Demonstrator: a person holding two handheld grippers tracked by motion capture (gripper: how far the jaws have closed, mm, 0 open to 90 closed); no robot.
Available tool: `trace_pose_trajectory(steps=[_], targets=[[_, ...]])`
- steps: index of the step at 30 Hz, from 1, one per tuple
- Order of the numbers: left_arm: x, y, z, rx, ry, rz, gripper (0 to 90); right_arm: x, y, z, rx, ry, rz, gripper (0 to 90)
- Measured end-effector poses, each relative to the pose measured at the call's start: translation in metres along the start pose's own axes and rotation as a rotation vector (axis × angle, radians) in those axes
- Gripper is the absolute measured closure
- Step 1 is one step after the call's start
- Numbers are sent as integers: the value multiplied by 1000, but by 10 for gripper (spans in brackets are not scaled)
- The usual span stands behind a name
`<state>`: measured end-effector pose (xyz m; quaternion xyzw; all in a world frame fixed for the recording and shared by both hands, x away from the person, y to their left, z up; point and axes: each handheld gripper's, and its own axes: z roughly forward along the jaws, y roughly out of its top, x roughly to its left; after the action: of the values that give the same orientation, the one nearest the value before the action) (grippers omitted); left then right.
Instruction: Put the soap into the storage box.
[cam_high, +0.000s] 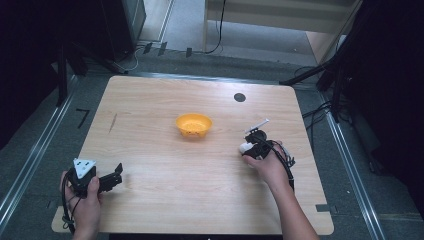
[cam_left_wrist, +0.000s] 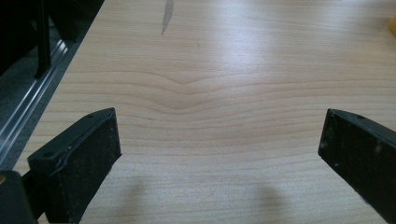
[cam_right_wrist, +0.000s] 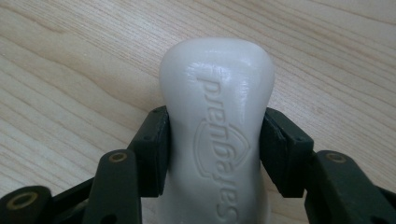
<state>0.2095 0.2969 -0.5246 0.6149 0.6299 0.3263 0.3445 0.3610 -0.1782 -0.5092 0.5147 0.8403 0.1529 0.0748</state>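
currently the right gripper (cam_right_wrist: 215, 140) is clamping a white soap bar (cam_right_wrist: 217, 116) near the tabletop's (cam_high: 165, 165) right edge; the left gripper (cam_left_wrist: 219, 149) is gaping wide at the near-left corner.

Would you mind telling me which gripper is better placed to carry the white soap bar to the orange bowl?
The right gripper: its jaws are already clamped on the white soap bar, near the orange bowl. The left gripper rests open and empty at the table's near-left corner.
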Motion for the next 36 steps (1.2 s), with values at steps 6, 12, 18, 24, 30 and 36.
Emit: trace_pose_trajectory(steps=[6,12,18,24,30,36], targets=[[0,0,0,0,1,1,0,-1,0,-1,1,7,-9,501],[0,0,0,5,0,0,0,-2,-3,-1,-17,16,-34,505],[0,0,0,4,3,-1,0,-2,-4,-1,-24,28,-61,506],[0,0,0,4,2,-3,0,-2,-3,-1,-14,38,-92,507],[0,0,0,4,1,-4,0,-5,-3,-2,-21,80,-108,509],[0,0,0,4,0,-5,0,-8,-2,-7,-59,86,-123,510]])
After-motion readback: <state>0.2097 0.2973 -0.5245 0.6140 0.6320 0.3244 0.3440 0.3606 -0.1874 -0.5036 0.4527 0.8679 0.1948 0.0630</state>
